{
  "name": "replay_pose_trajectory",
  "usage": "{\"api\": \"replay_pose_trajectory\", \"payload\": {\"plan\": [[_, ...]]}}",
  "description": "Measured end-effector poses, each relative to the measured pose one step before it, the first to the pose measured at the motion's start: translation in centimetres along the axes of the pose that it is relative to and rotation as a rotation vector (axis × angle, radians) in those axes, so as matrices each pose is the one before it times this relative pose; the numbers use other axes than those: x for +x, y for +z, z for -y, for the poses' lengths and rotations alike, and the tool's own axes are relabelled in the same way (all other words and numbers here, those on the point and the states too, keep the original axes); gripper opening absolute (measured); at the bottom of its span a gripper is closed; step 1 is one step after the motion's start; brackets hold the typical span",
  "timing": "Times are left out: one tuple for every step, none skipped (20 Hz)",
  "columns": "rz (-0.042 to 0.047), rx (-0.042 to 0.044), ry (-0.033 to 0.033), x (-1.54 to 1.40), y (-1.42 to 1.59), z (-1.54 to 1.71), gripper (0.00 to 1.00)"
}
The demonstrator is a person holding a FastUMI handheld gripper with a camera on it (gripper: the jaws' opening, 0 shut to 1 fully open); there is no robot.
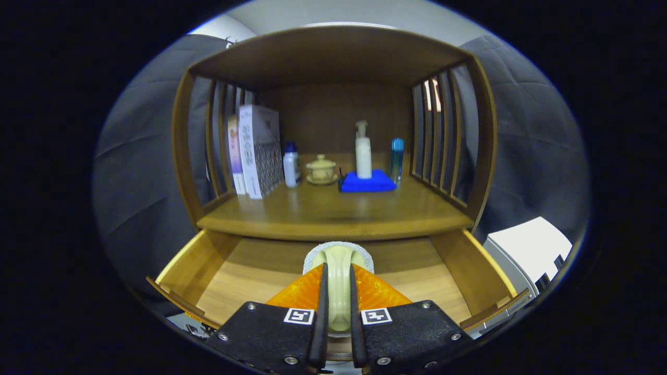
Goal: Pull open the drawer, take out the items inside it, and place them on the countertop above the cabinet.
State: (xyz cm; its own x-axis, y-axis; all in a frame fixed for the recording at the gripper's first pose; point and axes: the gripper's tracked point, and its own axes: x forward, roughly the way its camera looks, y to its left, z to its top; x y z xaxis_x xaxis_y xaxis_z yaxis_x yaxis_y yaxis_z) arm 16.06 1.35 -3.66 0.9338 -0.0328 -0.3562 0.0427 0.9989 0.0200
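Gripper view shows the gripper (338, 291) low in the frame, closed on a cream handle with a rough grey pad (338, 260), lifted over the open drawer (458, 271), presumably so it clears the shelf edge. Mid-frame, the countertop (323, 213) offers bare wood in front; boxes (258, 151), bottles (363, 151), a lidded cup (321, 169) and a blue tray (367, 183) crowd the back.

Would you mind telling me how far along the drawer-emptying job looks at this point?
Done: the drawer is pulled open below the countertop. In hand: the gripper is shut on a pale cream item with a grey textured rim, held over the open drawer. Left: setting it on the countertop, in front of the blue cloth and bottles. The drawer floor on either side of the fingers looks bare.
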Motion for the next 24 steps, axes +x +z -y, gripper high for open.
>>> {"api": "replay_pose_trajectory", "payload": {"plan": [[0.05238,0.00207,0.01055,-0.398,1.439,-0.234,0.19],[0.04515,-0.00272,0.00916,-0.400,1.346,-0.203,0.19],[0.03414,-0.00367,0.00038,-0.320,1.088,0.074,0.19],[0.02012,-0.00209,-0.00723,-0.118,1.007,0.123,0.19],[0.00880,0.00711,-0.00528,0.025,0.678,0.089,0.19],[0.00393,0.00970,-0.00347,0.161,0.788,-0.081,0.19],[0.01043,0.00548,0.00043,0.569,0.881,-0.093,0.19],[0.01056,-0.00019,-0.00072,0.384,0.858,0.074,0.19],[0.00706,-0.00571,-0.00250,0.626,0.614,0.084,0.19],[0.00649,-0.00562,0.00302,0.489,0.642,0.043,0.19],[-0.00450,0.00404,0.00532,0.664,0.326,-0.113,0.19],[-0.00051,0.00439,0.00971,0.615,0.513,-0.229,0.19],[0.00062,-0.00171,0.00707,0.699,0.461,-0.069,0.19],[0.00436,-0.00618,0.00178,0.679,0.533,0.031,0.19],[0.00124,-0.00368,0.00303,0.826,0.288,-0.063,0.19],[0.00007,-0.00221,0.00256,0.768,0.182,-0.046,0.19],[-0.00581,-0.00153,0.00208,0.871,0.044,0.046,0.19],[-0.01148,-0.00257,0.00753,0.713,-0.059,-0.032,0.19],[-0.01012,-0.00419,-0.00225,0.983,-0.151,0.174,0.19],[-0.01032,-0.00665,-0.00241,0.866,-0.055,0.292,0.19],[-0.00663,-0.00045,0.00310,0.910,-0.179,-0.007,0.19],[-0.01142,0.00142,-0.00195,0.897,-0.198,0.176,0.19],[-0.01046,0.00243,-0.00361,0.811,-0.327,0.337,0.20],[-0.02309,0.00327,-0.00486,0.837,-0.525,0.287,0.20]]}}
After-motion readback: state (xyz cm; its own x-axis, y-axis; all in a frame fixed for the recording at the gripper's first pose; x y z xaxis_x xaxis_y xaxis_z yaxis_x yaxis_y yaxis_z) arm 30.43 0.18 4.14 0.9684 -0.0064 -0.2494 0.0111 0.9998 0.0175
